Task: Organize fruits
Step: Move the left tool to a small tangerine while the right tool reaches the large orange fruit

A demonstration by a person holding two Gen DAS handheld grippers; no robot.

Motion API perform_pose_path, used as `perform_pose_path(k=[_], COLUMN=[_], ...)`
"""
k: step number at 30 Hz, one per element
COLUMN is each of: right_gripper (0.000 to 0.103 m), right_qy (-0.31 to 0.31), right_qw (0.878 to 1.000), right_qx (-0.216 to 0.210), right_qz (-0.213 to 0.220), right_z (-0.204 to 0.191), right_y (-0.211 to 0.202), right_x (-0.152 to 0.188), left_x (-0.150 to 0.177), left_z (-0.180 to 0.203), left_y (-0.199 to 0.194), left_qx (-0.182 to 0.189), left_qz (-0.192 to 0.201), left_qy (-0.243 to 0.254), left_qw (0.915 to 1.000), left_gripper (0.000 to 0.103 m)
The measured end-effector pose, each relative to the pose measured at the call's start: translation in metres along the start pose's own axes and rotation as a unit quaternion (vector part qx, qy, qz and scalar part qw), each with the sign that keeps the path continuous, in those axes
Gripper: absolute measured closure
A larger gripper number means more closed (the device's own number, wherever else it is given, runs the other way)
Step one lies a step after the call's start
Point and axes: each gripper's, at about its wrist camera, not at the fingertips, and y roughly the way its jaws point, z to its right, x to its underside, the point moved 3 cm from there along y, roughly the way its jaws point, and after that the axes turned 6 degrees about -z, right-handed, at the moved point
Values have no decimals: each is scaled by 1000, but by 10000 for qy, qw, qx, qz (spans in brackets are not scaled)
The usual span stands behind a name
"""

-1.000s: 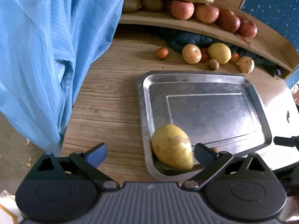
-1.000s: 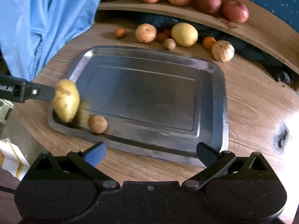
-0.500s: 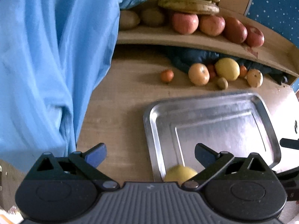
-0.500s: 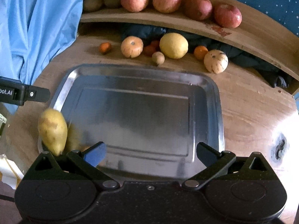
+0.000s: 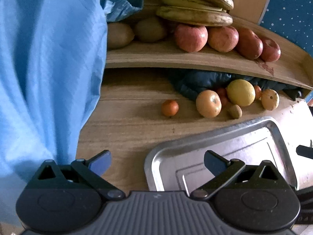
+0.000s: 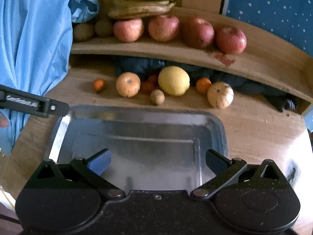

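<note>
Steel tray [image 6: 219, 129] waits near both empty grippers – left gripper [image 5: 157, 161], right gripper [image 6: 158, 161], jaws spread. Loose fruits [image 6: 173, 80] cluster at twelve o'clock; round ones may roll if nudged off-centre.

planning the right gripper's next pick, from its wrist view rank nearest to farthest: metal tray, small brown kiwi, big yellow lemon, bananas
1. Silver metal tray, right beneath the right gripper.
2. Small brown kiwi, on the table just past the tray.
3. Big yellow lemon, behind the kiwi.
4. Stacked yellow-brown bananas, on the upper shelf.
</note>
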Motion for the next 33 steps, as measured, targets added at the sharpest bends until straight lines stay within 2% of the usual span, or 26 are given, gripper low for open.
perform_pose_path(k=[8,19,28,33], right_gripper=[1,1,1,1], right_qy=[-192,-467,-1139,-1295], right_qw=[9998,9987,9929,9910], right_qx=[47,138,314,308], right_qz=[51,141,120,142], right_z=[-15,-28,-48,-51], right_y=[14,37,58,66], right_x=[-18,-52,-67,-78], left_x=[-25,-43,-53,-57], left_z=[0,-3,-15,-14], left_y=[25,51,66,73], left_qx=[69,171,174,183], left_qz=[-42,-195,-234,-242], left_qy=[152,406,198,178], left_qw=[9999,9988,9994,9994], left_gripper=[0,0,0,0])
